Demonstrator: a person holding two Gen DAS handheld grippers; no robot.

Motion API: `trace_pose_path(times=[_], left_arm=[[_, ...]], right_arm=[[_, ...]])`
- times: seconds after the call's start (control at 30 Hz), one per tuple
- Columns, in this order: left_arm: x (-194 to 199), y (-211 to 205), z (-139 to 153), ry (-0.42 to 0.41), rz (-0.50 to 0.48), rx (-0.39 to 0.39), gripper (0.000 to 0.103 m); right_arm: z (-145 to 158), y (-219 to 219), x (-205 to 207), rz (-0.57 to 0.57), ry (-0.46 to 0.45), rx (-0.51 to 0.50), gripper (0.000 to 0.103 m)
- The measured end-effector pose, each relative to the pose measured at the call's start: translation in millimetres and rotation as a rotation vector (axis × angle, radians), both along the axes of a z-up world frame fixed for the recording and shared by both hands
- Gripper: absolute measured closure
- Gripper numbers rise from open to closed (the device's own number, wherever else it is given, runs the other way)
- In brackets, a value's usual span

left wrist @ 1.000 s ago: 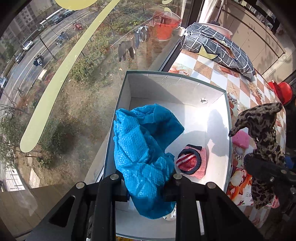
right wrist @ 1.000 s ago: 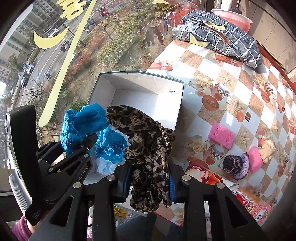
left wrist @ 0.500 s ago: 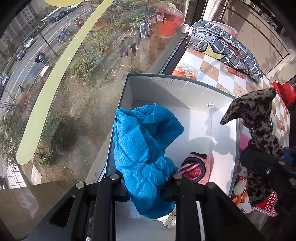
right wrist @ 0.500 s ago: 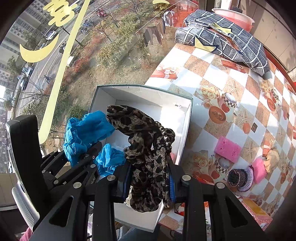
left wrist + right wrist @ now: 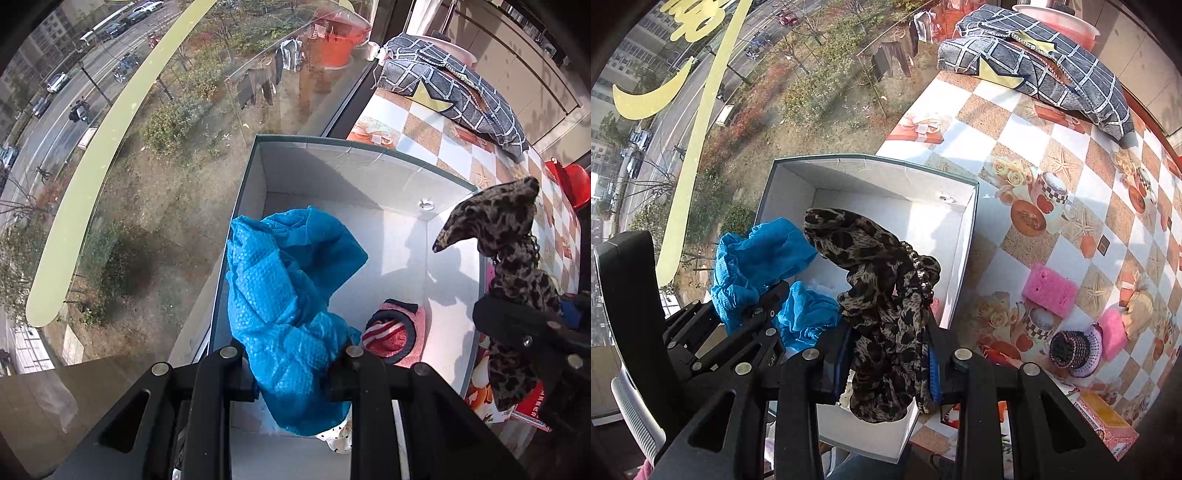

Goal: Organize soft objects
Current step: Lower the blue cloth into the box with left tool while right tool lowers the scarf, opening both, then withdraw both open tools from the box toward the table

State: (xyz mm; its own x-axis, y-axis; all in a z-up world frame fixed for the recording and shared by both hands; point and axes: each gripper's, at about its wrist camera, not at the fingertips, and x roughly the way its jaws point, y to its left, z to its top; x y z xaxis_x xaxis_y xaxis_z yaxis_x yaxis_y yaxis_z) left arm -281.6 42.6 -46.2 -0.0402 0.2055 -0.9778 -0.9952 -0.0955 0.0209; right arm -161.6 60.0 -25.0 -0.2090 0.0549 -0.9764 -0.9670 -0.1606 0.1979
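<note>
Table with a checkered, printed oilcloth point(image 5: 1027, 122) pushed up against a big window, street and trees far below. White open-top box point(image 5: 354, 166) sits at the window edge of the table. Left gripper point(image 5: 291, 373) points steeply down over the box, jaws clamped on a crumpled blue cloth point(image 5: 284, 295) – cloth bunches up above the pads and hangs below them, over the box's left half. Right gripper point(image 5: 886, 365) is just beside it, also aimed down, jaws closed tight on a leopard-print scarf point(image 5: 886, 295) with a beaded trim; the scarf hangs over the box's near right corner, not resting on anything I can see. Inside the box – a red-and-white striped knit piece point(image 5: 391, 332) with a dark rim lies on the floor near the right wall, plus a bit of white dotted fabric point(image 5: 340, 441) under the blue cloth. On the table right of the box: pink sponge point(image 5: 1049, 290), second pink sponge point(image 5: 1113, 332), small dark knit cap point(image 5: 1073, 349). Grey plaid cushion point(image 5: 1045, 70) at the far end of the table.
</note>
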Motion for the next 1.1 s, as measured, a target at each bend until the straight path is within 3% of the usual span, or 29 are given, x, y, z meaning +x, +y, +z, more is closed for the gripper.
trace_pose_path(times=[0.17, 0.2, 0.23, 0.27, 0.3, 0.33, 0.37, 0.5, 0.6, 0.63, 0.67, 0.73, 1.1], left_arm=[[0, -1, 1, -0.013, -0.007, 0.009, 0.078], [1, -1, 2, -0.021, -0.014, 0.018, 0.070], [2, -2, 4, -0.020, -0.019, 0.029, 0.054], [3, -3, 6, -0.012, -0.025, 0.043, 0.044], [5, -4, 8, -0.007, -0.030, 0.054, 0.028], [6, -5, 10, -0.007, -0.036, 0.064, 0.024], [6, -5, 11, -0.011, -0.038, 0.069, 0.023], [6, -2, 7, -0.040, -0.020, 0.029, 0.019], [4, -2, 6, -0.066, 0.018, 0.013, 0.001], [4, -2, 7, -0.068, 0.027, 0.025, 0.001], [4, -2, 8, -0.068, 0.032, 0.032, 0.001], [4, -3, 11, -0.074, 0.032, 0.047, 0.001], [9, -7, 16, -0.056, 0.018, 0.050, 0.000]], right_arm=[[-4, 1, 0, -0.010, 0.011, -0.018, 0.070], [-4, 2, 0, -0.012, 0.012, -0.019, 0.070], [-5, 2, 1, -0.012, 0.012, -0.019, 0.069], [-5, 3, 0, -0.010, 0.015, -0.023, 0.064], [-5, 4, 0, -0.008, 0.014, -0.024, 0.057], [-4, 4, 0, -0.009, 0.009, -0.018, 0.046], [-3, 4, 0, -0.010, 0.003, -0.010, 0.042], [-1, 5, 4, -0.023, -0.006, -0.015, 0.042], [1, 5, 9, -0.041, -0.006, -0.014, 0.041], [1, 4, 10, -0.045, -0.007, -0.015, 0.033], [2, 4, 11, -0.052, -0.007, -0.015, 0.012], [6, 3, 15, -0.067, 0.004, 0.004, 0.001], [13, 0, 29, -0.096, 0.040, -0.006, 0.001]])
